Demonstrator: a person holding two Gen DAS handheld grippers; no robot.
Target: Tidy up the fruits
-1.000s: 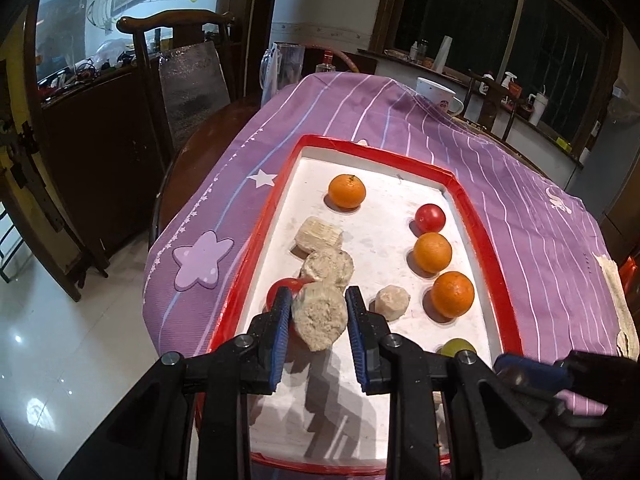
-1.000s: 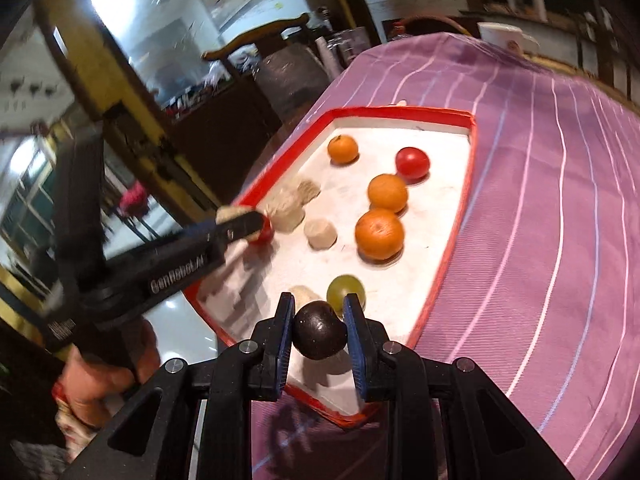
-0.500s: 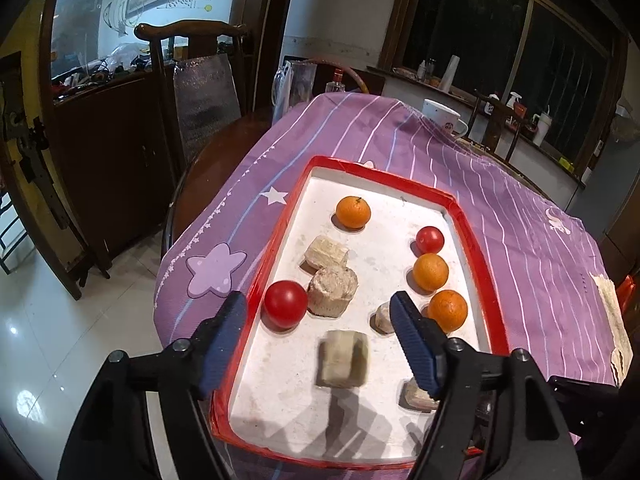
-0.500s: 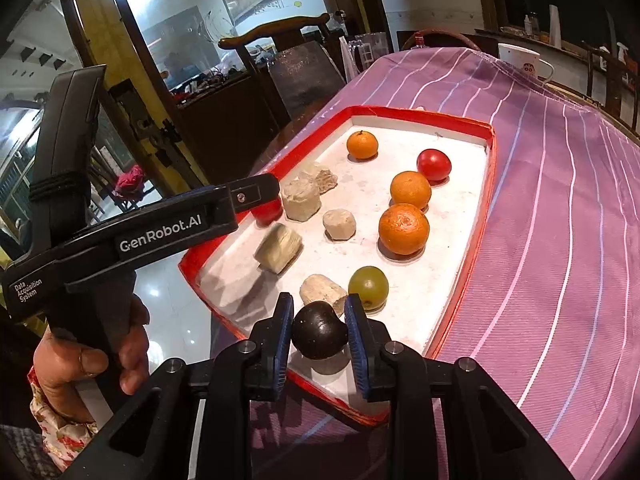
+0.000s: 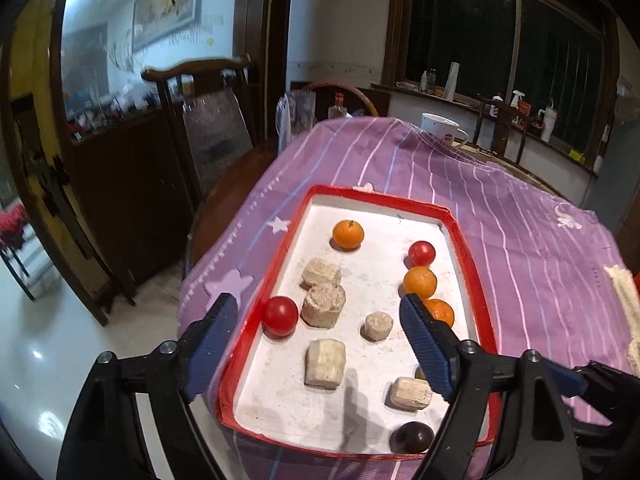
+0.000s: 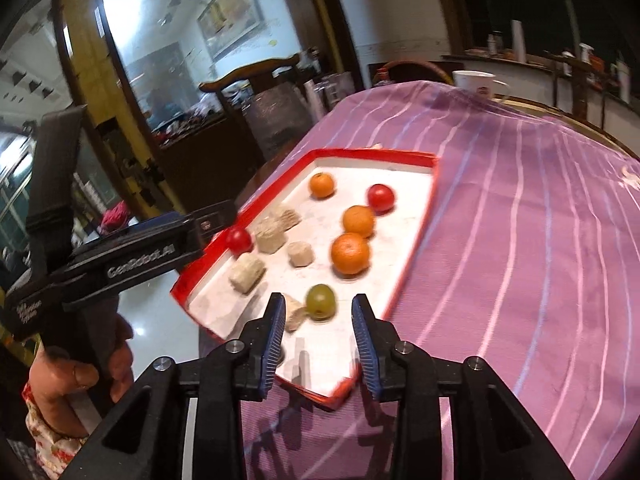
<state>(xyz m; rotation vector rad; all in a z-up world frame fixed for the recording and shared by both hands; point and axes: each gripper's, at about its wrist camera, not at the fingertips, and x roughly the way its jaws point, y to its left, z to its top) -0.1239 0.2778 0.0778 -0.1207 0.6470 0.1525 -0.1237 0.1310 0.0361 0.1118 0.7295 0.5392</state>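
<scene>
L gripper (image 5: 320, 344) hangs over near end of red-rimmed tray (image 5: 468, 248), jaws wide & opening further, nothing held. Pale cut chunk (image 5: 325, 364) lies flat on tray floor right under the gap between the fingers, not touching either pad. Red tomato (image 5: 280, 316) sits by tray's left rim, just inside the left finger; a bigger beige chunk (image 5: 323, 305) is beside it. Small beige piece (image 5: 378, 325) & another chunk (image 5: 409, 393) lie toward the right finger.

R gripper (image 6: 319, 346) is at tray's near corner, jaws part open & opening, nothing between the pads. Green fruit (image 6: 320, 301) lies on tray just ahead of the gap, apart from both pads. Dark round fruit (image 5: 412, 437) rests on tray floor at near edge, seen from L cam; in R cam it's mostly hidden behind the left finger.

Oranges (image 6: 350, 253) & 2nd tomato (image 6: 381, 197) line tray's right side, well ahead of both grippers. Tray sits on purple striped cloth (image 6: 520, 240).
</scene>
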